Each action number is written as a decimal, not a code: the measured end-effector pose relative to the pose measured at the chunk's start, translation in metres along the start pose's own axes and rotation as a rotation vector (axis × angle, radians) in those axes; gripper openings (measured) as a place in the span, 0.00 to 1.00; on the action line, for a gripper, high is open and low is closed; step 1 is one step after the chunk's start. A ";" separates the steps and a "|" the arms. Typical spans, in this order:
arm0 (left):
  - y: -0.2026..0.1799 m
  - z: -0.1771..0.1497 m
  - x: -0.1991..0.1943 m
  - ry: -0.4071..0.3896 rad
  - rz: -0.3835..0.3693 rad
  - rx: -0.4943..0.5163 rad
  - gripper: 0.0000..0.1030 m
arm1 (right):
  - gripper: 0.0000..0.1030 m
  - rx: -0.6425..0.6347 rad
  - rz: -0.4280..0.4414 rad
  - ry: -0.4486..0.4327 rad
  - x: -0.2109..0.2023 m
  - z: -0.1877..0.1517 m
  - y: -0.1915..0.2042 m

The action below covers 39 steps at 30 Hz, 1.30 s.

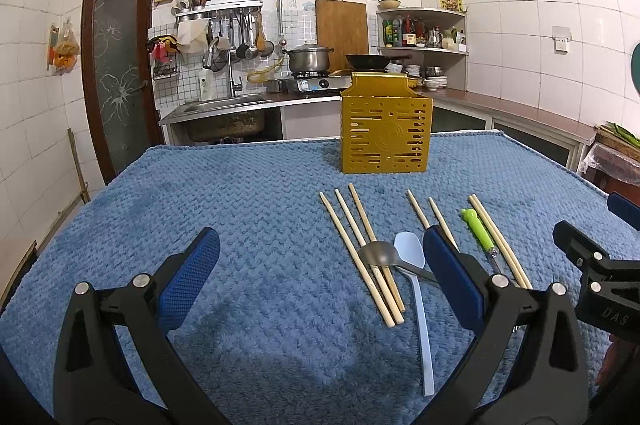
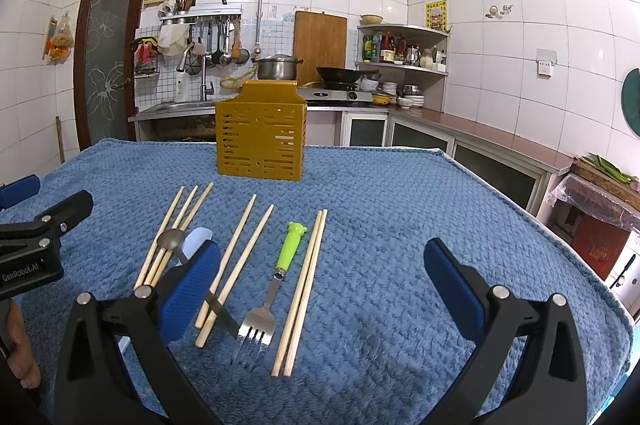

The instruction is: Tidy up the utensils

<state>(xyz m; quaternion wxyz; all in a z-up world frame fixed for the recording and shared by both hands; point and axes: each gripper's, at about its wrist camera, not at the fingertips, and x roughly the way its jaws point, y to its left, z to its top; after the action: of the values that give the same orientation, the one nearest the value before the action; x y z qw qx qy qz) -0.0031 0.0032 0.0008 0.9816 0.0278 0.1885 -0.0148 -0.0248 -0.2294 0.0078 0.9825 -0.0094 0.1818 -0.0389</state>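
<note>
A gold slotted utensil holder stands upright at the far side of the blue cloth. In front of it lie several wooden chopsticks, a metal spoon resting on three of them, a pale blue plastic spoon and a green-handled fork. My left gripper hovers open over the cloth, left of the utensils. My right gripper is open too, above the fork and the rightmost chopstick pair.
A blue textured cloth covers the table. Behind it are a sink, a stove with a pot and a wok, and a corner shelf. A person's hand shows at the left edge.
</note>
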 end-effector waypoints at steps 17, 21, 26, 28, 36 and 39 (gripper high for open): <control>0.002 0.001 0.001 0.000 0.006 -0.001 0.95 | 0.96 0.002 0.000 -0.002 0.001 0.002 0.000; 0.002 0.001 0.001 0.000 0.007 0.000 0.95 | 0.96 0.002 0.000 -0.003 0.001 0.001 -0.001; 0.002 0.001 0.001 0.000 0.007 -0.002 0.95 | 0.96 0.002 0.000 -0.003 0.001 0.001 0.000; 0.003 0.001 0.001 0.000 0.007 -0.002 0.95 | 0.96 0.004 0.000 -0.002 0.001 0.002 -0.001; 0.004 0.001 0.001 0.001 0.006 -0.001 0.95 | 0.96 0.003 0.000 -0.004 0.001 0.002 -0.001; 0.004 0.001 0.001 0.003 0.007 -0.001 0.95 | 0.96 0.004 -0.001 -0.004 0.000 0.002 -0.001</control>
<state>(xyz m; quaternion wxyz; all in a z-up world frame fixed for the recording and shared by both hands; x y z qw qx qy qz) -0.0018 0.0069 0.0011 0.9813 0.0280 0.1901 -0.0114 -0.0239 -0.2301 0.0093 0.9829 -0.0075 0.1797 -0.0399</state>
